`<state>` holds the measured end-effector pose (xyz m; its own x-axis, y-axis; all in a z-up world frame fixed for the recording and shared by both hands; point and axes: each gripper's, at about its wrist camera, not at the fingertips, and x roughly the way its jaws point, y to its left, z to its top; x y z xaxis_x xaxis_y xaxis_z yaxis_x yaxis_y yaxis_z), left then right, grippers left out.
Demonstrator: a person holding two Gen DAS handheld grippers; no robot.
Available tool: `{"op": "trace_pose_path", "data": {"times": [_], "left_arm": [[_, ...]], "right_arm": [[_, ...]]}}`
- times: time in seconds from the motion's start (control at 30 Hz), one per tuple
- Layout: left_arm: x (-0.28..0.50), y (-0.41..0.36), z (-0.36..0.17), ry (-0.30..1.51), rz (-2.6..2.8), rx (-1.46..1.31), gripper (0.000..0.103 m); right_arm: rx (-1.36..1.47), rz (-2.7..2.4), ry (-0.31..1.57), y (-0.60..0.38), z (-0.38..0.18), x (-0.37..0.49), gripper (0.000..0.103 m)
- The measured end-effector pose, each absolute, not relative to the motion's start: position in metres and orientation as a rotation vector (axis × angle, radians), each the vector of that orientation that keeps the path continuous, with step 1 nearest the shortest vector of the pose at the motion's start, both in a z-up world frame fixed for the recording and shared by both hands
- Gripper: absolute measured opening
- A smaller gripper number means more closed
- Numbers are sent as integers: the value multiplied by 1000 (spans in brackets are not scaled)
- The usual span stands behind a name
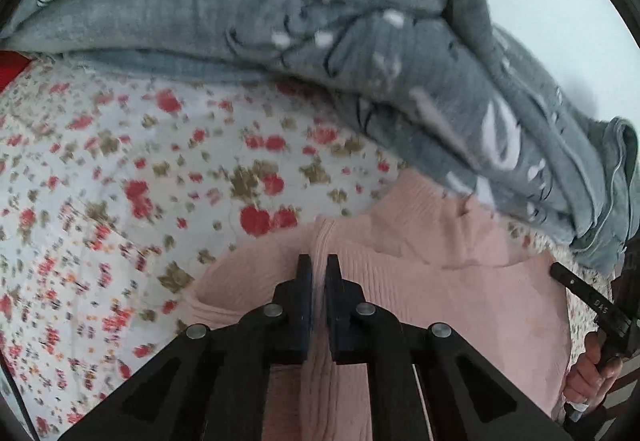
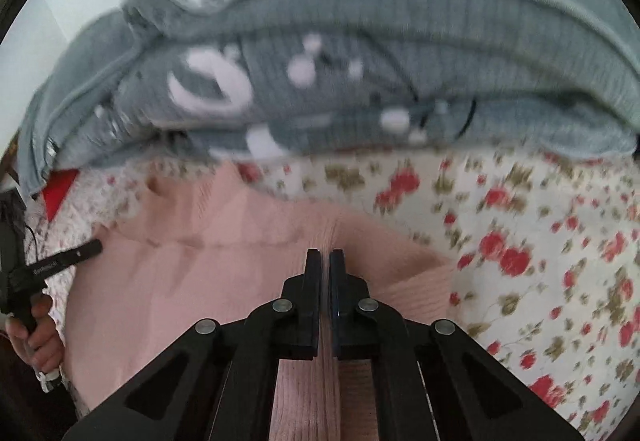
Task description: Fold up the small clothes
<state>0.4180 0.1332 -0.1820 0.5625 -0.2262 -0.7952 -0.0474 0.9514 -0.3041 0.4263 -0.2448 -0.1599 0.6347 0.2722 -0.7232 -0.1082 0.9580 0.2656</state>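
A pink ribbed knit garment (image 1: 460, 281) lies on a flowered sheet (image 1: 120, 181). My left gripper (image 1: 319, 265) is shut on a raised ridge of the pink knit, near the garment's left edge. In the right wrist view the same pink garment (image 2: 200, 281) fills the lower left. My right gripper (image 2: 325, 259) is shut on a pinched fold of it near the right edge. Each view catches the other gripper at its side: the right one (image 1: 580, 289) and the left one (image 2: 68, 257), each gripped by a hand.
A heap of grey knit clothes with white and black print (image 1: 280, 21) lies along the far side of the sheet, also seen in the right wrist view (image 2: 360, 81). A red patch (image 2: 58, 189) shows under the grey heap at left. A pale wall rises behind.
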Motion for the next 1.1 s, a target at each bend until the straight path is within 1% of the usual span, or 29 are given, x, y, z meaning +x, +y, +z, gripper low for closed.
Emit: {"op": "trace_pose_path", "data": {"times": [0.13, 0.2, 0.33, 0.4, 0.57, 0.6, 0.67, 0.7, 0.73, 0.8, 0.87, 0.93, 0.97, 1.03, 1.1], "left_arm": [[415, 144, -170, 923, -111, -337, 7], [419, 144, -172, 925, -90, -315, 7], [429, 134, -198, 1004, -17, -224, 8], [429, 129, -205, 999, 12, -180, 9], [431, 126, -207, 985, 29, -148, 11], [432, 127, -208, 987, 27, -150, 13], [431, 125, -206, 990, 26, -136, 22], [430, 124, -203, 984, 34, -117, 31], [427, 124, -199, 973, 40, -99, 36], [419, 128, -188, 938, 24, -93, 39], [409, 131, -173, 904, -8, -106, 43], [404, 127, -161, 878, -38, -100, 48], [402, 122, -155, 867, -54, -91, 49], [402, 109, -150, 858, -82, -72, 51], [406, 95, -153, 863, -129, -67, 51]], "right_arm": [[221, 246, 794, -247, -140, 424, 4], [207, 228, 802, -246, -141, 431, 4], [196, 161, 914, -242, -177, 457, 4], [188, 131, 961, -242, -197, 462, 4], [131, 109, 934, -236, -198, 460, 4], [126, 106, 936, -235, -200, 461, 4], [115, 109, 931, -234, -201, 461, 5], [114, 116, 932, -231, -201, 462, 9], [112, 129, 935, -231, -200, 461, 12], [105, 124, 935, -233, -194, 455, 22], [118, 88, 887, -235, -178, 444, 23], [110, 89, 841, -230, -161, 431, 31], [91, 89, 826, -224, -154, 426, 33], [62, 100, 795, -211, -145, 419, 33], [40, 110, 782, -197, -144, 417, 33]]}}
